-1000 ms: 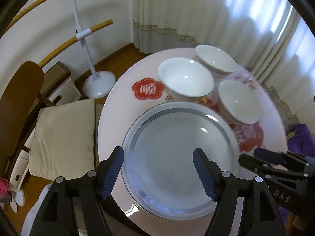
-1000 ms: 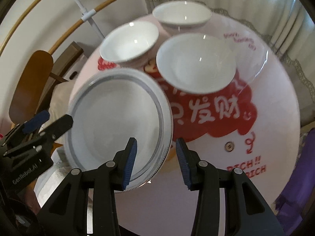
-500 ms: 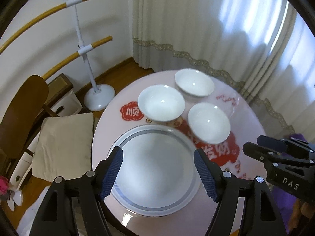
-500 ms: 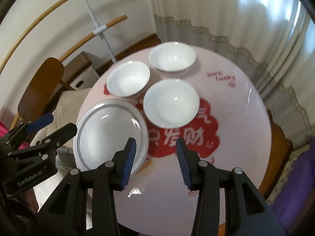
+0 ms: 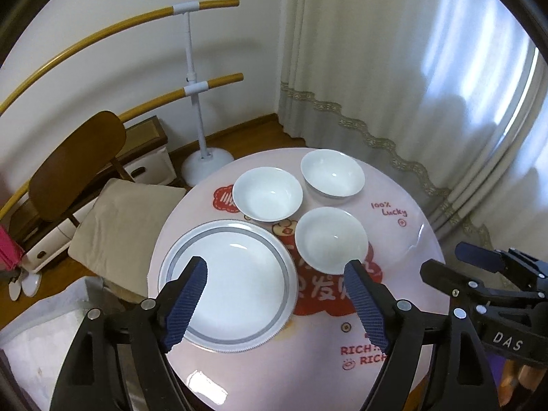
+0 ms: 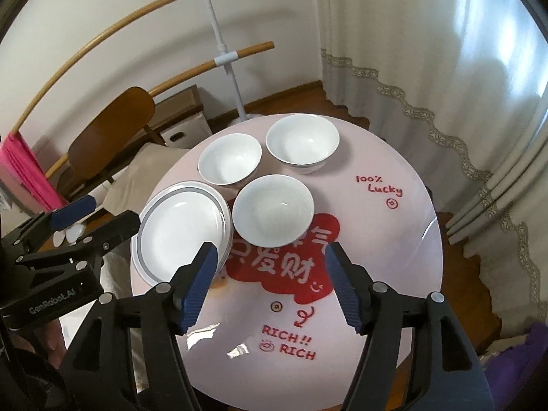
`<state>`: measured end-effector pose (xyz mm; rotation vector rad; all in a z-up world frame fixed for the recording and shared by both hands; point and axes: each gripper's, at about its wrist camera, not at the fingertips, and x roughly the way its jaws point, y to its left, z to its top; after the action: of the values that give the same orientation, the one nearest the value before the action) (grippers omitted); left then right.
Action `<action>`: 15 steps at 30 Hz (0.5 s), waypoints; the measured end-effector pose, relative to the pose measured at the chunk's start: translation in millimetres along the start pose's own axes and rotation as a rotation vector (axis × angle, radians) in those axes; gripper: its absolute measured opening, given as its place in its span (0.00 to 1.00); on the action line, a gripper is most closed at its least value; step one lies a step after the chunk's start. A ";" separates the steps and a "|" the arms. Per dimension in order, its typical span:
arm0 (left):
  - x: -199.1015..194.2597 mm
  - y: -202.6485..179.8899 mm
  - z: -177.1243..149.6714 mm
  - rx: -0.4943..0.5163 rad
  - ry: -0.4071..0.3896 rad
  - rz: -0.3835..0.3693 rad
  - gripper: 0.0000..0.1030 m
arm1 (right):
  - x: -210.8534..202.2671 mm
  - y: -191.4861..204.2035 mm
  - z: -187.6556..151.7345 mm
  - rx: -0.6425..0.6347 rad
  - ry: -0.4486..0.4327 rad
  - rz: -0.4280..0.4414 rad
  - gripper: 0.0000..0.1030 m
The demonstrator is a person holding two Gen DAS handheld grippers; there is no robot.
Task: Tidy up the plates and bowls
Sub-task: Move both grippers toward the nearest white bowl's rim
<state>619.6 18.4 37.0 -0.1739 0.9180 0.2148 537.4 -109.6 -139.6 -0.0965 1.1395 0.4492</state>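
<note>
A grey-rimmed plate (image 5: 222, 281) sits near-left on the round pink table (image 6: 394, 239), three white bowls (image 6: 273, 209) just beyond. Both grippers, left (image 5: 275, 303) and right (image 6: 270, 284), hover wide apart, empty. Curtains (image 5: 411, 68) hang behind; a chair (image 5: 78, 157) stands left.

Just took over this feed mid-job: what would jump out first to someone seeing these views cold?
Three white bowls cluster at the far middle of the round pink table, over its red printed lettering. A grey-rimmed plate stack sits at their left near the edge. Both the left gripper and right gripper hover open and empty above the near side.
</note>
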 end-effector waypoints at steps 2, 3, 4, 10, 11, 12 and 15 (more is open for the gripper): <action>-6.9 -6.8 -0.6 0.002 -0.006 0.007 0.76 | -2.6 -4.4 -0.1 0.004 -0.004 0.009 0.67; -9.3 -9.1 -0.6 0.004 -0.010 0.010 0.78 | -3.8 -5.2 -0.4 0.006 -0.008 0.013 0.67; -11.3 -10.2 -0.3 0.006 -0.014 0.012 0.80 | -5.0 -6.1 -0.3 0.007 -0.011 0.015 0.67; -6.6 -2.5 -0.5 -0.010 -0.010 -0.016 0.82 | -5.4 -6.2 4.7 0.006 -0.018 -0.015 0.68; -4.7 -1.7 -0.7 -0.014 -0.005 -0.024 0.82 | -4.6 -5.5 6.1 0.003 -0.014 -0.027 0.68; -1.5 5.0 1.5 -0.018 -0.001 -0.034 0.81 | -5.1 -5.2 7.2 0.001 -0.012 -0.036 0.68; 6.0 12.6 5.2 -0.030 0.002 -0.047 0.81 | -7.1 -2.3 11.5 -0.008 -0.012 -0.062 0.68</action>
<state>623.9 32.4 34.6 -0.2233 0.9119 0.1845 545.7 -110.4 -128.7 -0.1357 1.1201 0.3984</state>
